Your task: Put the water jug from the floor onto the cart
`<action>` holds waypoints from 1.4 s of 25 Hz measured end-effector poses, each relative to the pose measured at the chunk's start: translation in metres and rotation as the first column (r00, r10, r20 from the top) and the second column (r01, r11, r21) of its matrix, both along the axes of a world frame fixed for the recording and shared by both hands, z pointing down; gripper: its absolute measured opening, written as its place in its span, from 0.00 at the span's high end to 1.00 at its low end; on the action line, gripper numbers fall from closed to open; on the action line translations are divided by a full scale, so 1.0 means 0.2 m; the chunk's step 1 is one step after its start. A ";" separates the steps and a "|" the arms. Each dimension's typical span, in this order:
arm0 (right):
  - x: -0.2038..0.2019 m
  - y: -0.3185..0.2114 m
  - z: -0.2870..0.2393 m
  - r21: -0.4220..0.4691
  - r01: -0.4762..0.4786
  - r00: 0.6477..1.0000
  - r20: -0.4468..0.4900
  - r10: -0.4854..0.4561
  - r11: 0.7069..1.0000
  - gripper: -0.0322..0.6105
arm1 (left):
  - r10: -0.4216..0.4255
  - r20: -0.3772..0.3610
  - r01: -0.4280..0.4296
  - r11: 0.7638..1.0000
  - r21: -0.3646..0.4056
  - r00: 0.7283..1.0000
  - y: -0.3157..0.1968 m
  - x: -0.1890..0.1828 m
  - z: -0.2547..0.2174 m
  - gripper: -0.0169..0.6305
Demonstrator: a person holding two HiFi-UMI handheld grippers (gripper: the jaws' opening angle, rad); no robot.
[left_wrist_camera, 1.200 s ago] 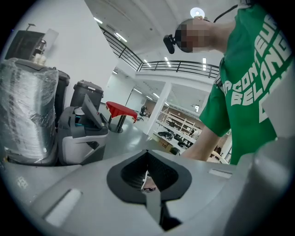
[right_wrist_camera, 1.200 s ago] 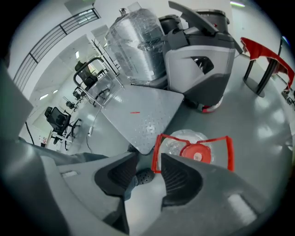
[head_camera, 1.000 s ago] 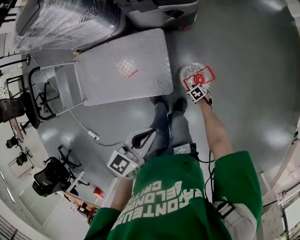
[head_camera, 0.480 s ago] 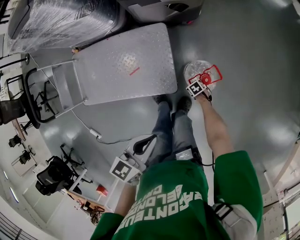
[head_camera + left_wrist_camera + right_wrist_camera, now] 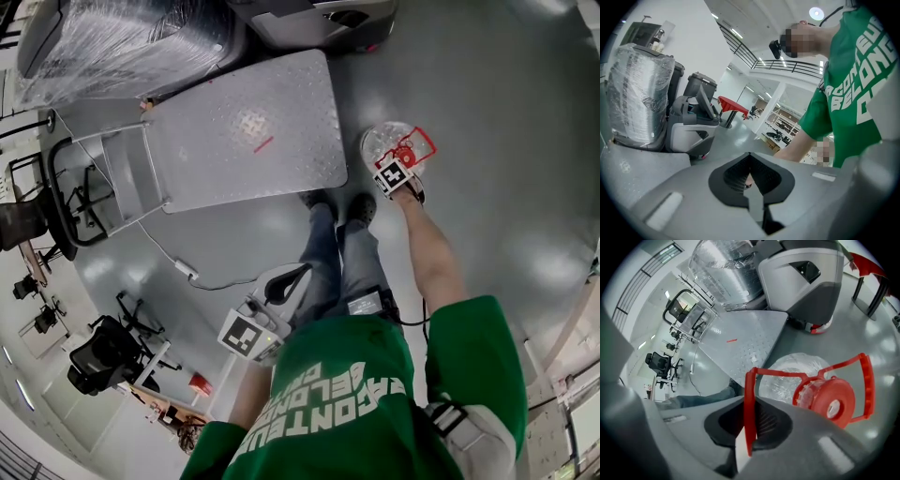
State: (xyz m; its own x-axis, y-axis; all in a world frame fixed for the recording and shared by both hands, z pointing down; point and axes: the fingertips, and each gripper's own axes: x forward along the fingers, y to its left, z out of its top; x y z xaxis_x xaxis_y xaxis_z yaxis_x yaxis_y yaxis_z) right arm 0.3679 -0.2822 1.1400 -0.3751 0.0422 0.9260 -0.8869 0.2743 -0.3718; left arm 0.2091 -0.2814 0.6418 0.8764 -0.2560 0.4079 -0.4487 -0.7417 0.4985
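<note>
Your right gripper (image 5: pixel 749 432) has just closed its fingers (image 5: pixel 771 420) on the red handle (image 5: pixel 748 394) of the water jug (image 5: pixel 787 376). The jug stands on the floor (image 5: pixel 487 141), just beside the cart (image 5: pixel 244 131)'s right edge. With that grip made, the lift looks ready; your left gripper (image 5: pixel 750 180) hangs empty, fingers together.

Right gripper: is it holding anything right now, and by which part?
Yes. The right gripper, jaws just closed, pinches the water jug by its red carry handle, on the handle's thin side bar. The jug stands on the floor.
</note>
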 end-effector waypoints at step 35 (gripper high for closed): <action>0.32 0.24 -0.81 0.034 -0.179 0.983 0.049 0.178 0.983 0.94 | 0.022 -0.133 0.010 0.971 0.241 0.991 -0.09 0.20 -0.61 0.95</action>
State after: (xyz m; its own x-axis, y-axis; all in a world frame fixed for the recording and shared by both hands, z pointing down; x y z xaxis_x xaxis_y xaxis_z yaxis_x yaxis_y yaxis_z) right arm 0.4313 -0.2346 0.9773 -0.4153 -0.0641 0.9074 -0.9052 0.1279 -0.4052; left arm 0.2490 -0.2988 0.5190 0.9206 -0.3266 0.2142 -0.3853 -0.8494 0.3606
